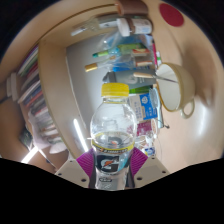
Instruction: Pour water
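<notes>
The gripper (111,168) clamps 1 clear plastic bottle (112,135) with yellow cap; white mug (170,87) at 2 o'clock.

Two pale, whitish-grey fingers (72,168) of angular, flat-faced shape are seen on the gripper (110,172). A magenta-purple pad (86,160) is borne on each inner face. No cables, screws or markings can be made out.

The bottle (112,135)'s base is hidden between the jaws.
</notes>
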`<action>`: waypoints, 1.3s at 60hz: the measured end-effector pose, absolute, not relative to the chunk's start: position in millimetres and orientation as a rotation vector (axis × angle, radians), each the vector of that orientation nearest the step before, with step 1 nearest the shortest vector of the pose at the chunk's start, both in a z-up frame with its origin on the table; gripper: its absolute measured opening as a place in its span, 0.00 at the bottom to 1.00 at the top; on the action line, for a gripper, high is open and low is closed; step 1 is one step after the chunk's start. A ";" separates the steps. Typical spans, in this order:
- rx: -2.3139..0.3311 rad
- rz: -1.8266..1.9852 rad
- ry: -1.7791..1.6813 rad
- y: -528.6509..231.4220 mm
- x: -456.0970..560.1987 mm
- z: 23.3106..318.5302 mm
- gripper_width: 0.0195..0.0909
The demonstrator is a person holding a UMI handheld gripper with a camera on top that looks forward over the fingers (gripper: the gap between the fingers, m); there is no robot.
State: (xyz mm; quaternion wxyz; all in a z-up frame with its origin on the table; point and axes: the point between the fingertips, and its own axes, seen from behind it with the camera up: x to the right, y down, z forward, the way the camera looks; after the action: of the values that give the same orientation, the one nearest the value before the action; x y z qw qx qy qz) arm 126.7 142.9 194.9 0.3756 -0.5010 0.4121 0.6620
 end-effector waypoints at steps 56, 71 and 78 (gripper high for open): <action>-1.328 1.493 0.659 116.1 131.8 277.0 0.36; -1.176 0.325 0.188 93.7 319.9 410.0 0.36; -1.278 -0.016 0.125 117.4 398.5 362.0 0.36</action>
State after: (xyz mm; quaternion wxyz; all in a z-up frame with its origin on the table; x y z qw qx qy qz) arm 398.5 117.4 362.0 0.8008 -0.5961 0.0584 -0.0075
